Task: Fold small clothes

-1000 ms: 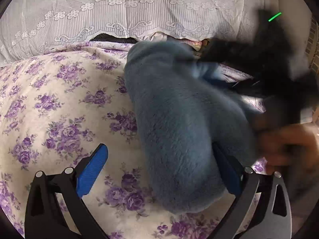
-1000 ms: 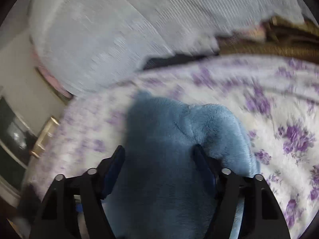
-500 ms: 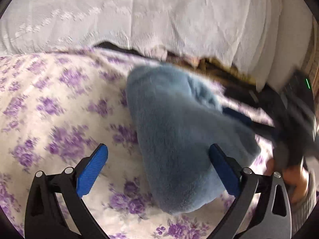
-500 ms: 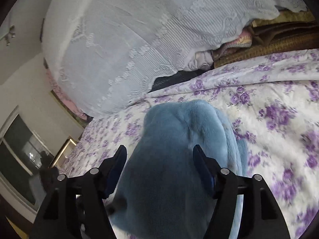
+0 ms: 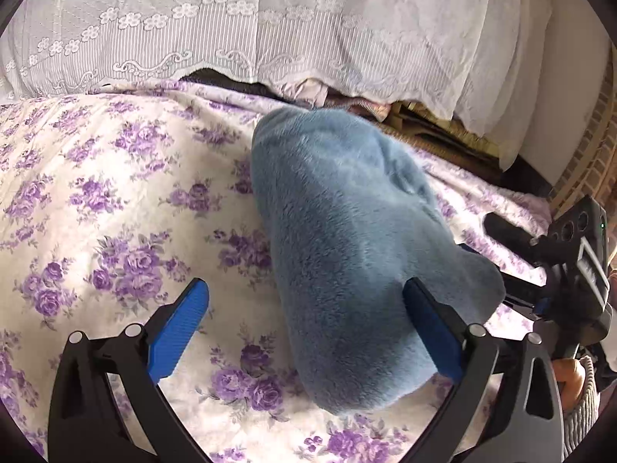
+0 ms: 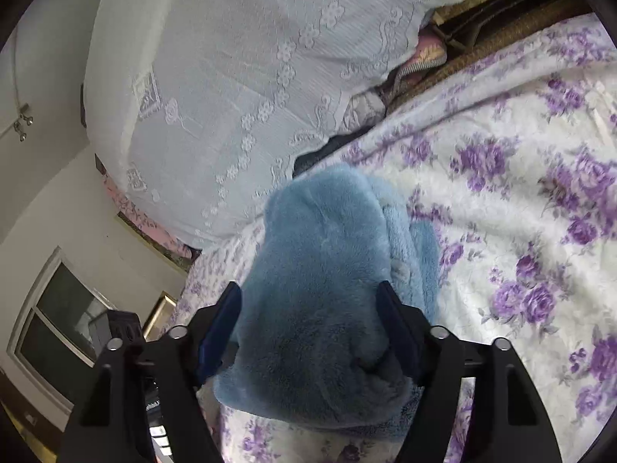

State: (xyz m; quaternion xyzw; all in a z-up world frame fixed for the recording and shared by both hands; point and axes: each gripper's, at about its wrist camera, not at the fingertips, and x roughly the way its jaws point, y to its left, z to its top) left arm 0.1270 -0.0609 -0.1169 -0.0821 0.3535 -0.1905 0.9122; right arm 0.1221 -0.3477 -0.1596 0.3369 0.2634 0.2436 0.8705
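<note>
The folded blue fleece [image 5: 347,254] lies on the bed [image 5: 115,200], a thick bundle on the flowered sheet.

In the left wrist view the left gripper [image 5: 308,328] stands wide open. Its right pad [image 5: 432,332] lies against the fleece's near right side, and its left pad [image 5: 181,328] is apart from the cloth, over bare sheet. The fleece runs from between the pads forward and a little to the left, away from the gripper. The pads do not clamp it.

The right gripper [image 6: 308,332] has just been opening its jaws, and the fleece [image 6: 327,289] is between them. In the right wrist view the bundle fills the gap. The right pad [image 6: 397,332] touches the pile, and the left pad [image 6: 219,332] sits at or just off its edge; whether it presses cannot be told. The bundle rests on the bed and does not hang from the pads. From this gripper the fleece stretches straight ahead, with its layered folds showing on the right edge.

In the left wrist view the right gripper [image 5: 540,262] shows to the right of the fleece, black with a green light, and part of a hand [image 5: 570,378] with a knit cuff is below it.

Ahead of both grippers a white lace cloth [image 5: 270,27] hangs at the far edge of the bed.
</note>
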